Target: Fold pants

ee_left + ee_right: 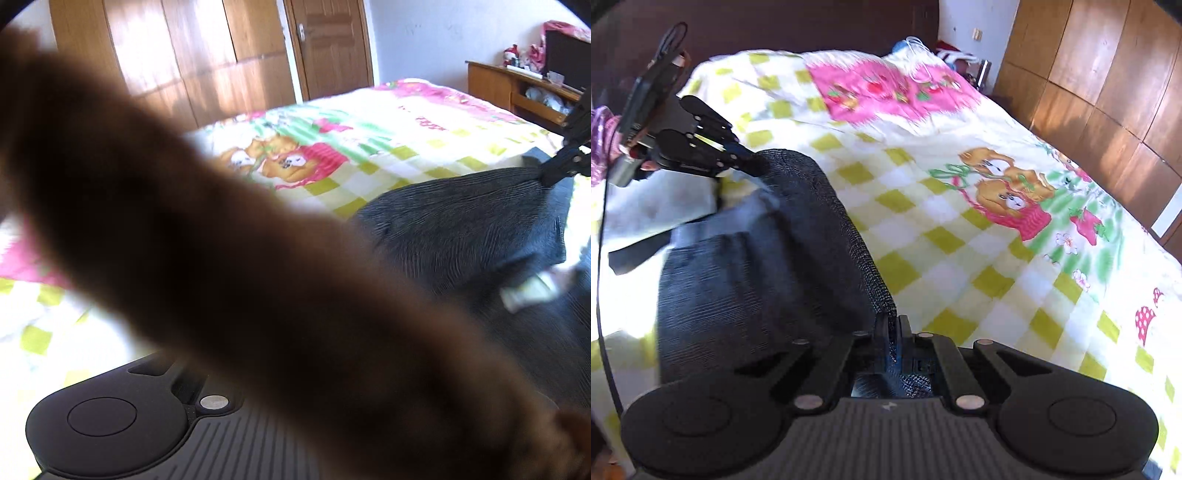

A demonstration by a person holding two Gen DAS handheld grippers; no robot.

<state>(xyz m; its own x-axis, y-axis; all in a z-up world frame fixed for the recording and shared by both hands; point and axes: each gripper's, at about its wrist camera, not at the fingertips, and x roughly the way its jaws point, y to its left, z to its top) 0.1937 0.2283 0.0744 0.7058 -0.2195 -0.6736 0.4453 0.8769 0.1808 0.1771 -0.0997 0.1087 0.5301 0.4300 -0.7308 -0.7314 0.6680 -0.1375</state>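
I hold the pants (768,258) up over the bed (960,240). My right gripper (892,332) and left gripper (753,164) both pinch one edge, stretched long between them.

- The right gripper (892,334) was matte black, with two round discs, ribbed grey body and silver rivets.
- The left gripper (746,160) had black linkage arms, pale screws and a thin black cable.
- A purple patterned sleeve (602,136) showed behind.
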